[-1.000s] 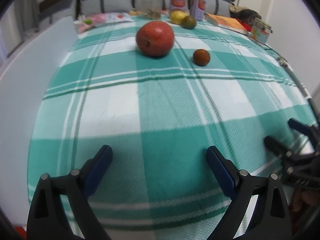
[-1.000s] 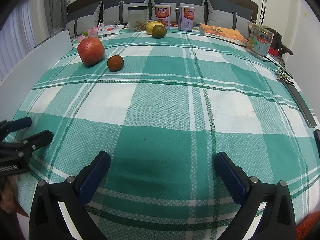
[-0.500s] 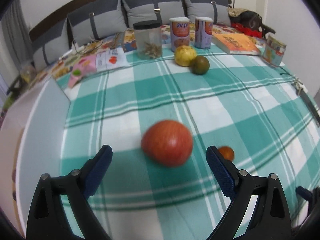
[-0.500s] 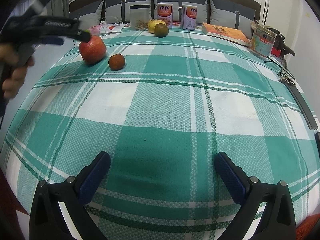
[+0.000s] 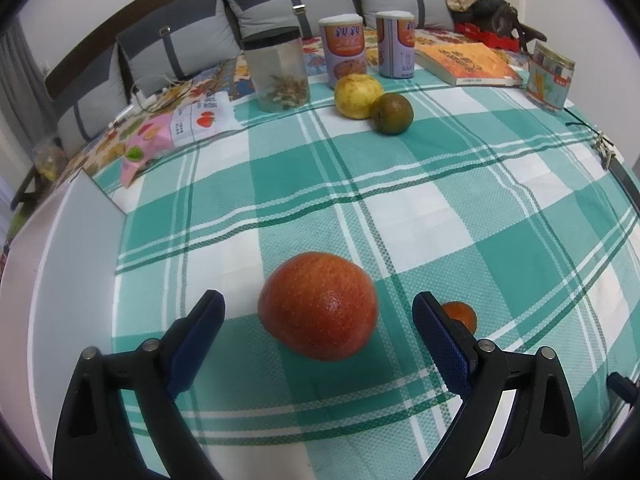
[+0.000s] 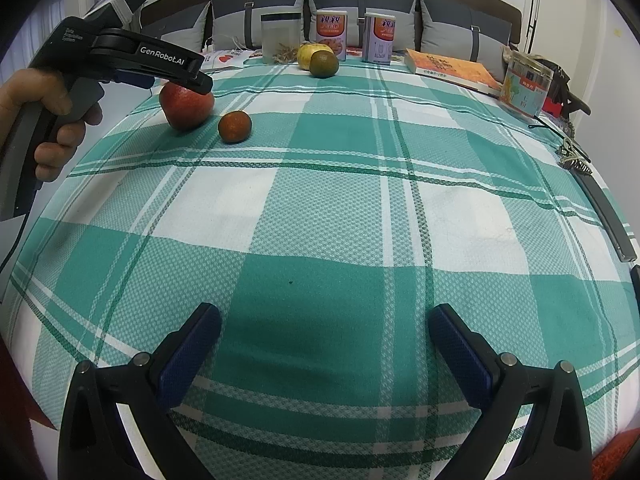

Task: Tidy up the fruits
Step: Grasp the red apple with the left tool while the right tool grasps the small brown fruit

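Observation:
A big red fruit (image 5: 318, 306) lies on the green checked cloth, between the open jaws of my left gripper (image 5: 318, 344), which do not touch it. A small orange fruit (image 5: 460, 314) lies just right of it, partly behind the right finger. A yellow fruit (image 5: 357, 96) and a green-brown fruit (image 5: 391, 113) touch each other at the back. In the right wrist view the left gripper (image 6: 192, 76) hovers over the red fruit (image 6: 186, 106), with the small orange fruit (image 6: 235, 126) beside it. My right gripper (image 6: 324, 348) is open and empty over the near cloth.
A clear jar (image 5: 276, 70), two tall cans (image 5: 344, 50), a book (image 5: 466, 64) and a tin (image 5: 550, 76) stand along the back. A white board (image 5: 64, 248) runs along the left edge. Keys and a dark bar (image 6: 604, 208) lie at the right edge.
My left gripper has moved forward from the near edge to the red fruit and now straddles it, still open. The right gripper has not moved.

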Tool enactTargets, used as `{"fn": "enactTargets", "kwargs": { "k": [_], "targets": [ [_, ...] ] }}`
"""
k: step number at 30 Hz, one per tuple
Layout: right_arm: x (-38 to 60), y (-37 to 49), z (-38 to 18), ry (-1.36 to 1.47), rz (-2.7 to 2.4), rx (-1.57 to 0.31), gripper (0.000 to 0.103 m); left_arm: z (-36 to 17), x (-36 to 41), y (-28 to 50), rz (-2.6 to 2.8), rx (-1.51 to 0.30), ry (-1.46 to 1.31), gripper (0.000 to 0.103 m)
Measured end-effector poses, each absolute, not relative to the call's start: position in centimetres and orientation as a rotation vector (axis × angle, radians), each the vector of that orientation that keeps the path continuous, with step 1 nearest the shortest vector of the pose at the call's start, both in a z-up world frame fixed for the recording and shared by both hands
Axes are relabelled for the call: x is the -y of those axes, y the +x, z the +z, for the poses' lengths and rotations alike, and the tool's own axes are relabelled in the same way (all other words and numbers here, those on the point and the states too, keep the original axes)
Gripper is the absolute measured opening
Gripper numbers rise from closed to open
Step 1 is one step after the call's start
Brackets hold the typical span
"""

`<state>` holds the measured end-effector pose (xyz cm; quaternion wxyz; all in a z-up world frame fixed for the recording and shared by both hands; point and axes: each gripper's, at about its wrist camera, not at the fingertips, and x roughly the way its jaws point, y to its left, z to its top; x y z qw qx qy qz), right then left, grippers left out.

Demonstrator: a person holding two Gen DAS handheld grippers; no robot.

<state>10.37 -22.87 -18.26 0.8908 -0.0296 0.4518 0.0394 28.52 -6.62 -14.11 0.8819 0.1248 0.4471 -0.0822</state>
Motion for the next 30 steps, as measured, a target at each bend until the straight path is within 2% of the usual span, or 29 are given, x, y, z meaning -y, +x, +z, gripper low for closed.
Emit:
{"fn": "enactTargets", "kwargs": {
  "k": [5,6,7,19,24,30],
  "targets": [
    [22.9,10.4,-18.3,-0.062,0.082,-0.938,0.103,-15.2,6.3,30.0,-0.21,-1.007,0.253,0.094],
    [22.9,10.4,-18.3,-0.062,0.083,-0.939,0.103,-15.4,6.1,30.2,-0.212,-1.018,0.249,0.09],
    [22.9,10.4,-18.3,-0.062,0.083,-0.939,0.103,-15.5,5.8,30.4,-0.228,-1.026,0.235,0.072],
    [22.9,10.5,-18.3,-0.06,0.082,-0.946,0.103,-16.0,0.1,23.5,-0.26,-1.013,0.063,0.072],
    [22.9,11.0,-18.0,-0.061,0.088,-0.994,0.103,-16.3,-0.5,23.0,-0.232,-1.011,0.046,0.072],
    [22.2,15.7,-14.6,0.066,0.271,-0.96,0.102,-16.2,-0.5,23.0,-0.235,-1.008,0.069,0.073]
  ]
}}
